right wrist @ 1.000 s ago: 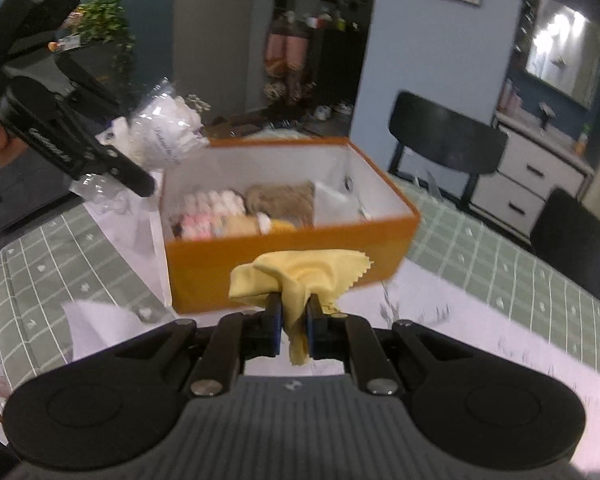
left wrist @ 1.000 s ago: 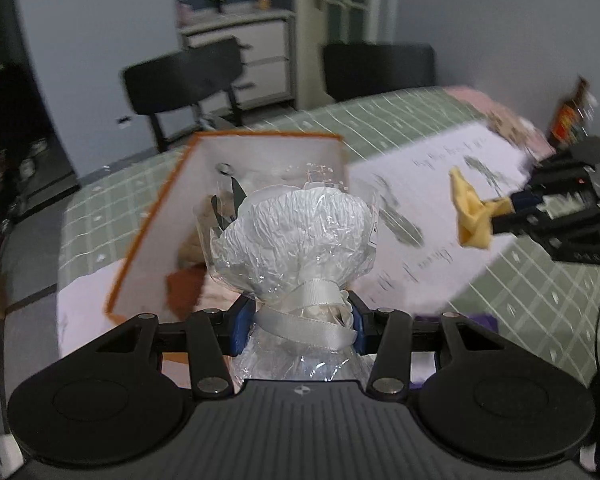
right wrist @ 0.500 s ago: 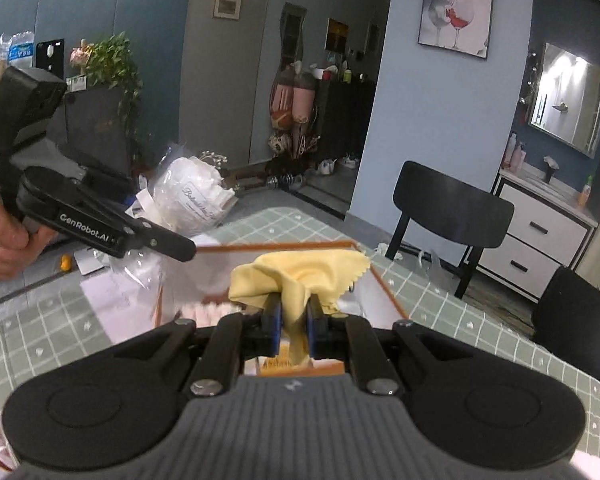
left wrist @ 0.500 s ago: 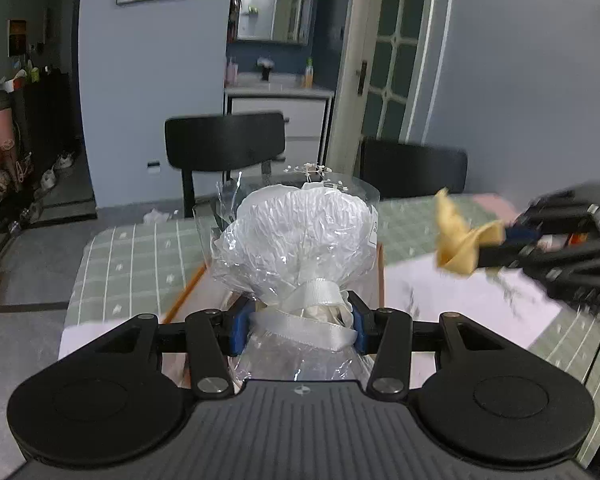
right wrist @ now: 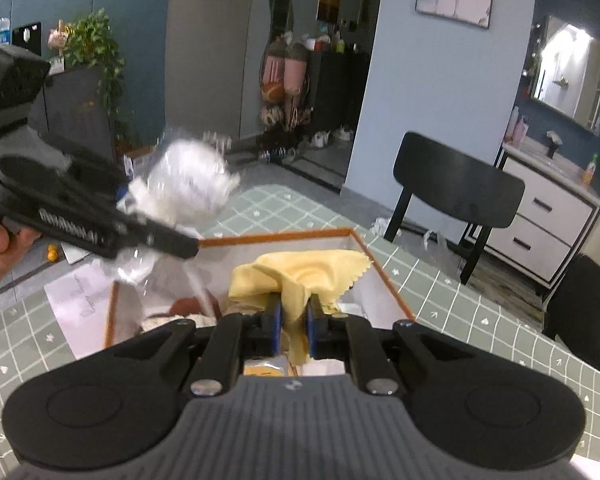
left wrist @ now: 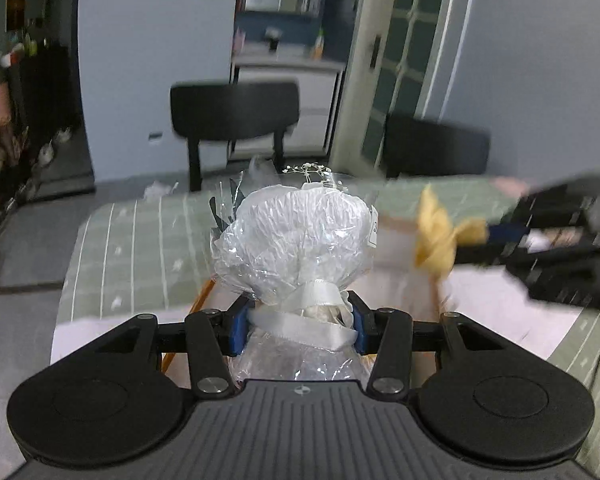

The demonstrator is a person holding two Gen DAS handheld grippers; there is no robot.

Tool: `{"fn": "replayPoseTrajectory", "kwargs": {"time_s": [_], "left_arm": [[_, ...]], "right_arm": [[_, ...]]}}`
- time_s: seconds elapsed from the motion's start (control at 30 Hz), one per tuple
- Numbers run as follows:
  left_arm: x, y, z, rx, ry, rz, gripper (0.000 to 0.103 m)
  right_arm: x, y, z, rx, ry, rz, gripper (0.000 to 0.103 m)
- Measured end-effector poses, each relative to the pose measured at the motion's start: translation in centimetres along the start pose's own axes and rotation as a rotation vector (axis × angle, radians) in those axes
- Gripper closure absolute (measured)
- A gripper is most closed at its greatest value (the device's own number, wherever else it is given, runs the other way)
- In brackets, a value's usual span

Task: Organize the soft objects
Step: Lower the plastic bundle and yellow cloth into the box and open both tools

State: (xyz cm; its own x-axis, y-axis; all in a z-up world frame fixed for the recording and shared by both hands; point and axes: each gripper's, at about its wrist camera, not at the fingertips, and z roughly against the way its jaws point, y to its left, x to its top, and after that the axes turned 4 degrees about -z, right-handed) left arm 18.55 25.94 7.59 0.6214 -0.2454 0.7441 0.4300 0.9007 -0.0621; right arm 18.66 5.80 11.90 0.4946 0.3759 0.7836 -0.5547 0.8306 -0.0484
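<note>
My left gripper (left wrist: 296, 326) is shut on a clear plastic bag (left wrist: 296, 240) of white soft stuff tied with a white ribbon, held above the near edge of the orange box (right wrist: 384, 280). It also shows in the right wrist view (right wrist: 188, 184), blurred, over the box's left side. My right gripper (right wrist: 294, 316) is shut on a yellow cloth (right wrist: 300, 270), held above the open box. That cloth shows in the left wrist view (left wrist: 440, 236) at right. The box holds several soft items (right wrist: 180, 312), mostly hidden.
The box stands on a table with a green checked cloth (right wrist: 440, 312) and white paper sheets (right wrist: 80, 296). Two black chairs (left wrist: 236, 112) stand at the far side. A white cabinet (right wrist: 540, 216) stands beyond.
Both grippers have tilted down and moved closer over the box, still holding their loads. The bag is now blurred with motion in the right wrist view.
</note>
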Motion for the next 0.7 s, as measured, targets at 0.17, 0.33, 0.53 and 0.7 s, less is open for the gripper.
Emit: {"fn": "replayPoseTrajectory", "kwargs": {"time_s": [0.17,0.33,0.53,0.7], "left_arm": [[-1.6,-0.5,-2.0,0.049,0.091,-0.087,0.049],[-2.4,-1.0,-3.5,0.113,0.177,-0.125,0.049],[-2.7,-1.4,-4.6,0.15,0.228,-0.147,0.048],[-2.4,-1.6,-5.2,0.194,0.249,-0.15,0.047]], "right_arm": [[0.1,0.1,-2.9,-0.001,0.036,0.011,0.092],[-0.1,0.6,-5.5,-0.006,0.073,0.039,0.092],[-1.1,1.8,-8.3,0.038,0.145,0.094,0.091],[-1.8,3.2,-9.5,0.031,0.174,0.134,0.091]]}}
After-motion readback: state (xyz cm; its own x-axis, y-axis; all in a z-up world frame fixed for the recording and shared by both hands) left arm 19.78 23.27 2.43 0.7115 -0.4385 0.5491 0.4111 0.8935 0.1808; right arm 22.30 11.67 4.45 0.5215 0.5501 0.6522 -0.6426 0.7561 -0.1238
